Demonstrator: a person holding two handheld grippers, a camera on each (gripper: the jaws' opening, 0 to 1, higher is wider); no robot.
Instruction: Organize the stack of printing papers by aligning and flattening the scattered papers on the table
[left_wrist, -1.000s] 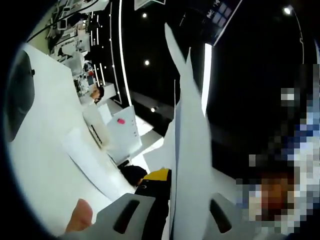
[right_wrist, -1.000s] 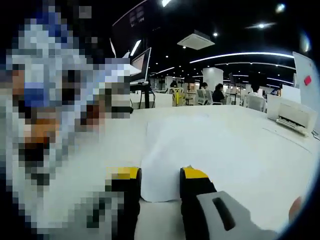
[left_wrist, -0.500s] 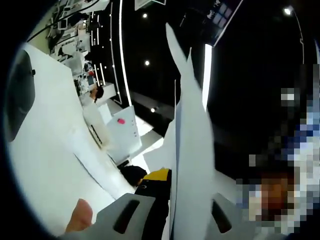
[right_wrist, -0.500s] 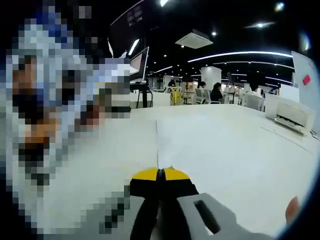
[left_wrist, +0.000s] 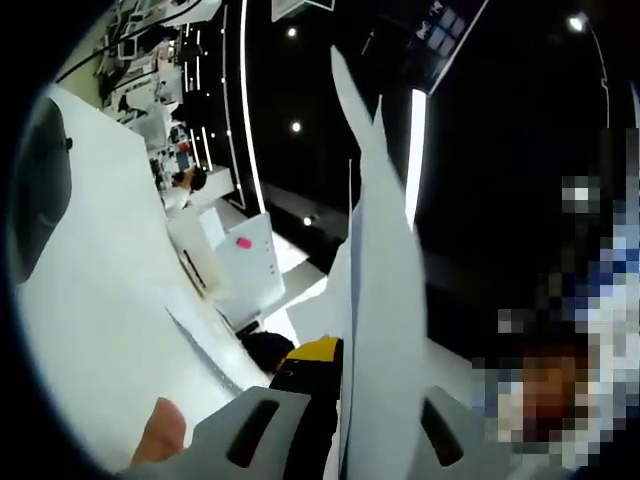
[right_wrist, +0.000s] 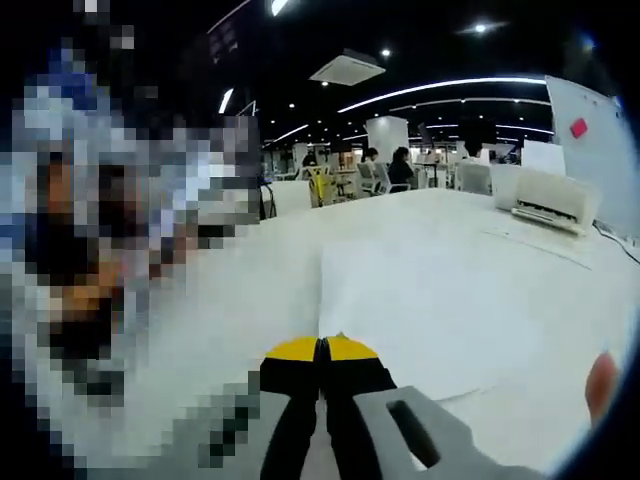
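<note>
The left gripper (left_wrist: 345, 420) is rolled sideways, jaws clamped on thin white papers (left_wrist: 380, 290) that stand edge-on, their long axis running away from it. The right gripper (right_wrist: 322, 352), level over the smooth white table (right_wrist: 480, 250), pinches a flat sheet (right_wrist: 420, 310) by its near edge.

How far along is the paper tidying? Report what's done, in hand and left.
Done: no squared, flat stack is visible yet. In hand: the left gripper is shut on papers held up off the table, and the right gripper looks shut on the near edge of a loose sheet lying on the table. Left: joining that sheet with the papers, aligning the edges and laying them flat.
</note>
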